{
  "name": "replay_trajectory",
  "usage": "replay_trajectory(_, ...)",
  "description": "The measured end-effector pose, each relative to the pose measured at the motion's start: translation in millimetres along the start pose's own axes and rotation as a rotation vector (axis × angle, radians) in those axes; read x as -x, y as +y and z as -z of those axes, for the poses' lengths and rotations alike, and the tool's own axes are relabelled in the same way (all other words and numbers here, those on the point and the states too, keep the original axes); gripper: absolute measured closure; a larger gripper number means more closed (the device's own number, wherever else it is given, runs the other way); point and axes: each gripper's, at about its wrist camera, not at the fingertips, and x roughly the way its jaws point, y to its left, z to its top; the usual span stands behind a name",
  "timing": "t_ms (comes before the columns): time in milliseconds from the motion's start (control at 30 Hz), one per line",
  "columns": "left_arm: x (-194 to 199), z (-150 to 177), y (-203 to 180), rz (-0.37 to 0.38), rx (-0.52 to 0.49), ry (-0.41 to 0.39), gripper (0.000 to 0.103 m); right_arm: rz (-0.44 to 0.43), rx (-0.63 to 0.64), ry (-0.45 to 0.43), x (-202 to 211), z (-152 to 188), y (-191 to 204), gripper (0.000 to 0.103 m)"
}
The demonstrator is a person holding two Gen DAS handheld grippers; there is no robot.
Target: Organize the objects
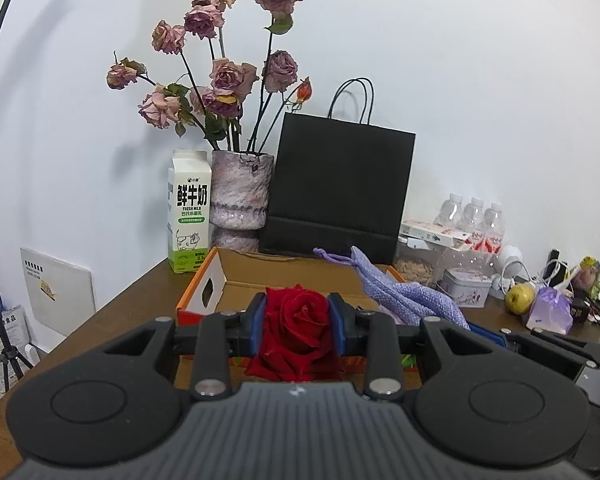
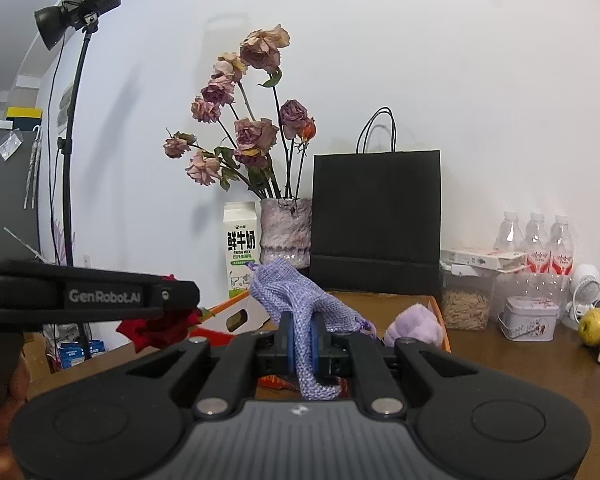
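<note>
Red rose [image 1: 302, 322] bloom-forward in left jaws, stem hidden.

The left gripper [image 1: 296, 320] is level and points forward, its blue pads pressed against both sides of a red rose [image 1: 298, 332]. The right gripper [image 2: 303, 344] sits beside it at about the same height, its jaws nearly together and pinching a lilac knitted pouch [image 2: 300, 312]. Both are raised above the table.
</note>
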Motion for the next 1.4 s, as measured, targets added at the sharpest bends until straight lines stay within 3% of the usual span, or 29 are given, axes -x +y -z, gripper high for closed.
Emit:
replay_trajectory(467,-58,-12,16,-0.027,0.060,0.023,0.070,0.008,0.000,-0.038,-47,-20,-4,0.096)
replay_trajectory(767,-95,-18,29,-0.042,0.089,0.059,0.070,-0.007,-0.002,-0.026,-81,-24,-9,0.096)
replay_trajectory(1400,-158,-38,33,-0.052,0.085,0.054,0.070,-0.017,0.020,0.024,-148,-25,-24,0.096)
